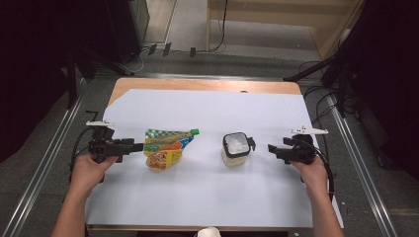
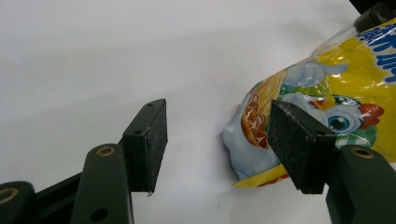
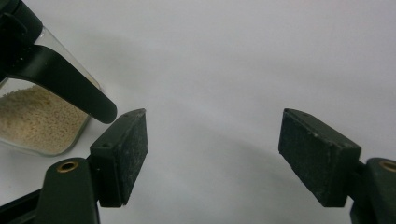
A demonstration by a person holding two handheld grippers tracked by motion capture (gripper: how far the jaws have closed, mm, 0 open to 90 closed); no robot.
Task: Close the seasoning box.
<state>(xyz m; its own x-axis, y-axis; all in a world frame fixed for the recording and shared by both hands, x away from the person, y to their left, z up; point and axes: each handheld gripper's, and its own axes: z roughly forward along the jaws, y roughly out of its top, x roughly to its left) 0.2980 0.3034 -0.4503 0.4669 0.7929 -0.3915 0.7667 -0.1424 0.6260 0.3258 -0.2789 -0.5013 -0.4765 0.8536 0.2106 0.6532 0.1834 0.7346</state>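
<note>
A colourful spouted pouch (image 1: pixel 167 146) with a green cap lies flat on the white sheet, left of centre. My left gripper (image 1: pixel 139 145) is open just at its left edge, and in the left gripper view the pouch (image 2: pixel 322 93) sits behind the right jaw pad, not between the jaws. A clear jar (image 1: pixel 235 149) with a black lid and handle, holding pale grains, stands right of centre. My right gripper (image 1: pixel 271 148) is open a short way to its right; the jar (image 3: pixel 39 116) shows at the left of the right gripper view, outside the jaws.
The white sheet (image 1: pixel 212 192) covers most of a wooden table (image 1: pixel 197 85). Metal rails (image 1: pixel 49 153) run along both sides, with cables and dark stands on the floor beyond. A pale rounded object (image 1: pixel 208 232) pokes in at the table's near edge.
</note>
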